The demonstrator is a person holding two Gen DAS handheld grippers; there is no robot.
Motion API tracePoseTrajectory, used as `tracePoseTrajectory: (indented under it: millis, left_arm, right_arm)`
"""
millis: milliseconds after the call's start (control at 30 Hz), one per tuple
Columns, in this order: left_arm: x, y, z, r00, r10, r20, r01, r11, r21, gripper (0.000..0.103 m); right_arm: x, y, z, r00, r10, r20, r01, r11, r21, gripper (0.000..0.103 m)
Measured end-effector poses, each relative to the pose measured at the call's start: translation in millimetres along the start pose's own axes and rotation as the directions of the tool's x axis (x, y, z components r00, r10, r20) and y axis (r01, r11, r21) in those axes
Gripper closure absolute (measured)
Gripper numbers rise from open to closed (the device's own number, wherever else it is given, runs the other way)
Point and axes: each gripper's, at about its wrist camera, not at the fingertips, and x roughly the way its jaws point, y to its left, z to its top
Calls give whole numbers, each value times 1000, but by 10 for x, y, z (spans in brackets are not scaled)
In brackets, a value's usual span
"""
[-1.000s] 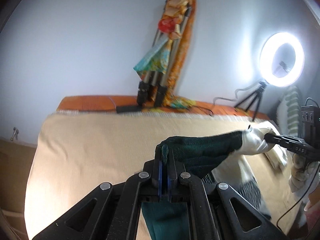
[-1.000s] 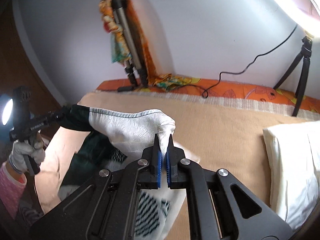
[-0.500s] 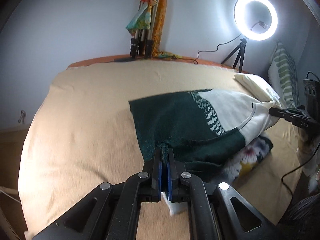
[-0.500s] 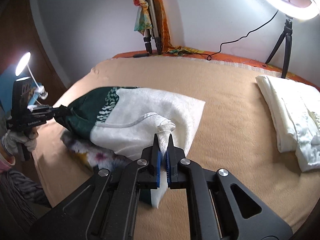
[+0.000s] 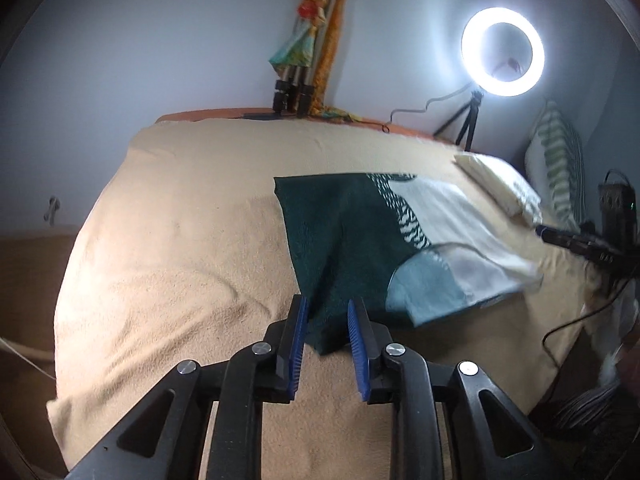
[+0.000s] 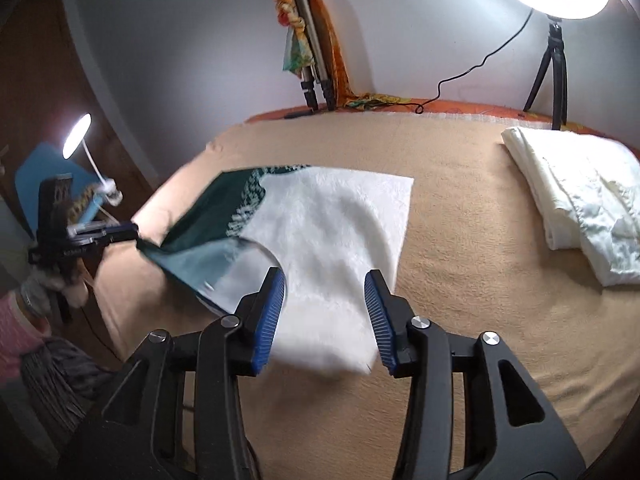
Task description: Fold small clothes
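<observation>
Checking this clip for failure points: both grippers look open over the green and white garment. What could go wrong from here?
1. The near edge of the garment looks turned up and blurred, so it may settle creased, not flat.
2. Cloth sits between the blue pads of the open left gripper and right gripper; pulling away could drag it.
3. The folded white stack lies close on the right; a wide sweep might disturb it.

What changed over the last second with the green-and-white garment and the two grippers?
Both grippers let go: the left gripper and right gripper were clamped on the garment and now stand open. The garment went from hanging stretched between them to lying spread on the bed. The folded white stack stayed put.
</observation>
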Motion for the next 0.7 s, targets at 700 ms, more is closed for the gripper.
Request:
tracePoseTrajectory:
  millis: [700]
  left_arm:
    - [538,-69,-139,989,65,-129,-68,997,-22,82]
  right_arm:
    - [504,-27,-351,968,-119,-220,127,992,23,59]
